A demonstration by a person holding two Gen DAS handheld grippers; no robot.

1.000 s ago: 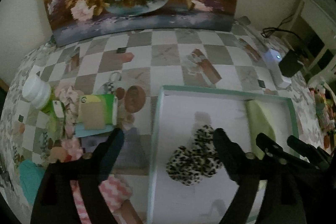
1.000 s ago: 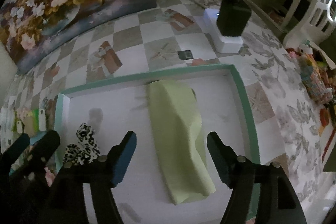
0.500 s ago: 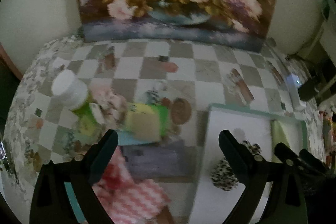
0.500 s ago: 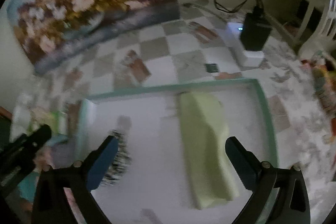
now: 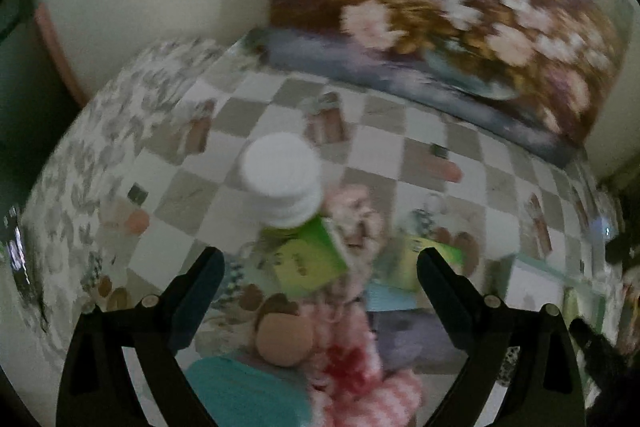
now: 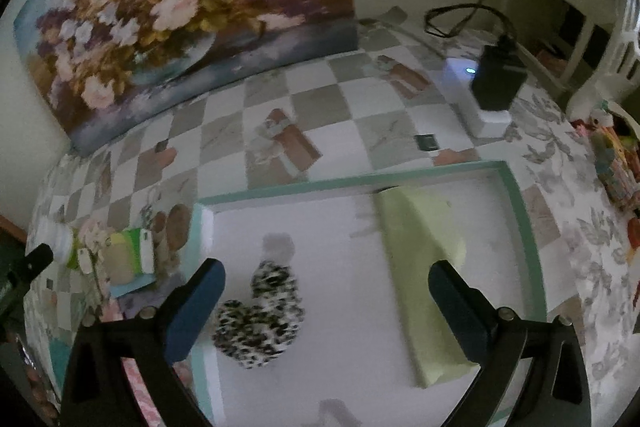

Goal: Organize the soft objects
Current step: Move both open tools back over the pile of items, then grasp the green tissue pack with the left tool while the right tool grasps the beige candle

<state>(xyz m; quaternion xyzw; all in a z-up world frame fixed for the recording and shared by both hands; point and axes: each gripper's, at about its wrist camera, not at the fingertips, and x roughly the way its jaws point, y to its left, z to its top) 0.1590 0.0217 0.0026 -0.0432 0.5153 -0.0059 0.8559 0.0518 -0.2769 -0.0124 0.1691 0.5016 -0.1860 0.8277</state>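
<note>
In the right wrist view a white tray with a teal rim [image 6: 520,211] holds a leopard-print soft piece [image 6: 264,315] on its left side and a folded pale green cloth [image 6: 420,267] on its right. My right gripper [image 6: 326,287] hangs open above the tray, with nothing between its fingers. In the blurred left wrist view my left gripper [image 5: 320,267] is open over a pile left of the tray: a pink and red fluffy piece [image 5: 352,367], a teal cloth [image 5: 240,391], a grey-purple cloth [image 5: 416,339] and a round tan piece [image 5: 284,339]. It touches none of them.
A green bottle with a white cap [image 5: 284,183] and a yellow-green sponge pack [image 5: 412,263] stand in the pile. A flower painting [image 6: 184,11] leans on the back wall. A white block with a black adapter [image 6: 496,83] and cable sits at the back right.
My left gripper has swung left, away from the tray and the leopard-print piece, to above the pile. My right gripper's jaws have spread wider and it has backed off from the green cloth.
</note>
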